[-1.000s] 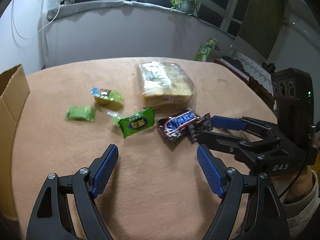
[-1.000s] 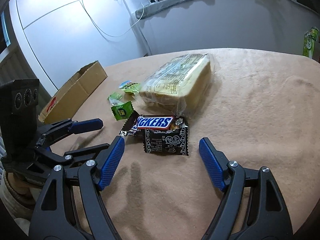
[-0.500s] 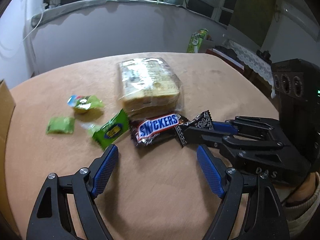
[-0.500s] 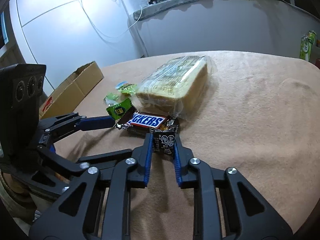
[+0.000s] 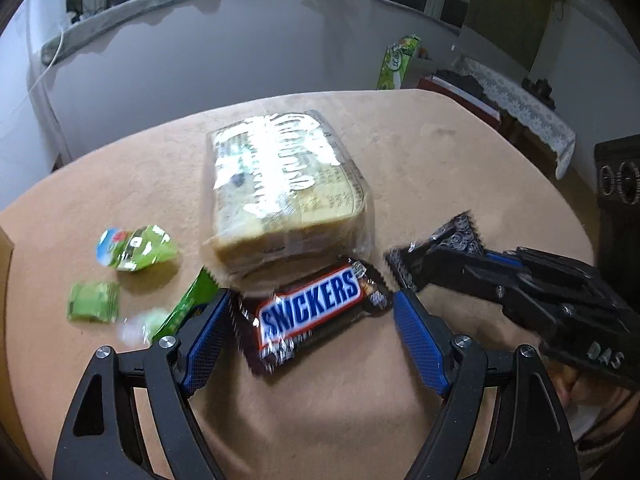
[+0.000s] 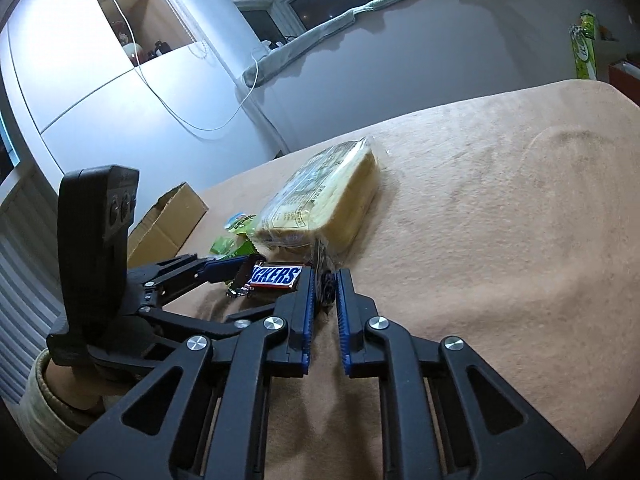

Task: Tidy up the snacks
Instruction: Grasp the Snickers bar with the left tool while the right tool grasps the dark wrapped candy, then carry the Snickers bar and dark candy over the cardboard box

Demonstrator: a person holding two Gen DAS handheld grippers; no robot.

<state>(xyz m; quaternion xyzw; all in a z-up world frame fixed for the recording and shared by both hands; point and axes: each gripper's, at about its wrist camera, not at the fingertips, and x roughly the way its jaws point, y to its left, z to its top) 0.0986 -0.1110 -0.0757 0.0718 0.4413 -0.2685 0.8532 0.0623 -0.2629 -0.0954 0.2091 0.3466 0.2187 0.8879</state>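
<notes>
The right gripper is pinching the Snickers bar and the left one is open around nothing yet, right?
Not quite. The right gripper is pinching the black packet, not the Snickers. The left wrist view shows it. The Snickers lies between the open left gripper's fingers, not gripped.

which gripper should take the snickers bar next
Left. The left gripper is open with the Snickers bar between its fingers, while the right gripper is already shut on the black packet.

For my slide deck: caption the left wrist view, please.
Open left tool straddles Snickers bar; right tool pinches a black packet.
</notes>
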